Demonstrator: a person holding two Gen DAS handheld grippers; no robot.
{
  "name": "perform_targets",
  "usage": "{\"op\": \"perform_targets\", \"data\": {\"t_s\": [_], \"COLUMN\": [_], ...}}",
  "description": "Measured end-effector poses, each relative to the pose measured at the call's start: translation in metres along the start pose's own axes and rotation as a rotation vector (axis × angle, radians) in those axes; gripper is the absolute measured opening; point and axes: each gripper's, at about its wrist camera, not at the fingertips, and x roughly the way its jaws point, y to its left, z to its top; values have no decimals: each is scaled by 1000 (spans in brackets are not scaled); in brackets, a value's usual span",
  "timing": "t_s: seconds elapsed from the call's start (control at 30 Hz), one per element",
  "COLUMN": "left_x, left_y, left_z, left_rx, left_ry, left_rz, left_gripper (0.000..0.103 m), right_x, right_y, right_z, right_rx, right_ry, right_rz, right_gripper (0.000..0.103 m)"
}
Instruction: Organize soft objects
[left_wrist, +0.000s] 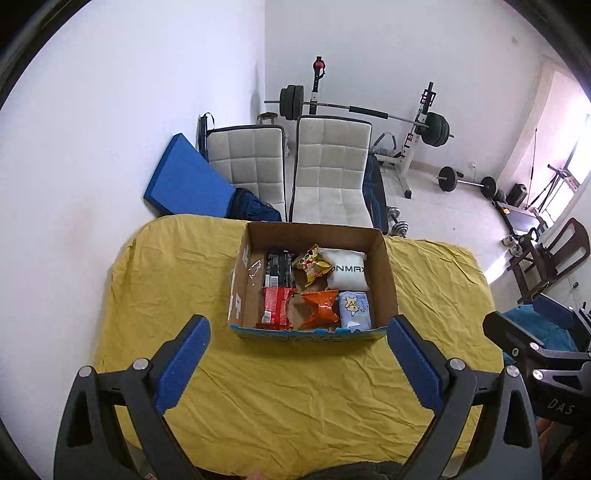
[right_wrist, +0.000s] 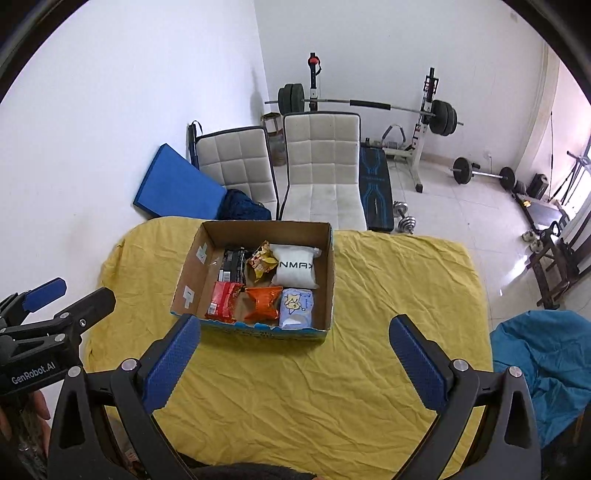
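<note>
Inside box (left_wrist: 384, 273), white pouch (left_wrist: 347, 274) reading "ONMAX"

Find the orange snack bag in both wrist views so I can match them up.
Left wrist: the orange bag lies in the box's near row, middle slot, just right of picture centre.
Right wrist: the orange bag sits in the same slot, left of picture centre.
Shared landmark: the white pouch in the box's far right corner, diagonally behind the bag.
</note>
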Motion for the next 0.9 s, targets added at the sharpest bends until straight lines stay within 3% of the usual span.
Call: {"op": "perform_targets", "data": {"t_s": [0.9], "left_x": [-14], "left_y": [-1], "left_z": [2], "left_rx": [-7], "left_ry": [-33], "left_rz": [11], "left_gripper": [98], "right_x": [-17], "right_y": [-10], "right_z": [2], "right_rx": [11], "right_ry": [-44], "right_rz": [-43], "right_gripper": [103]}}
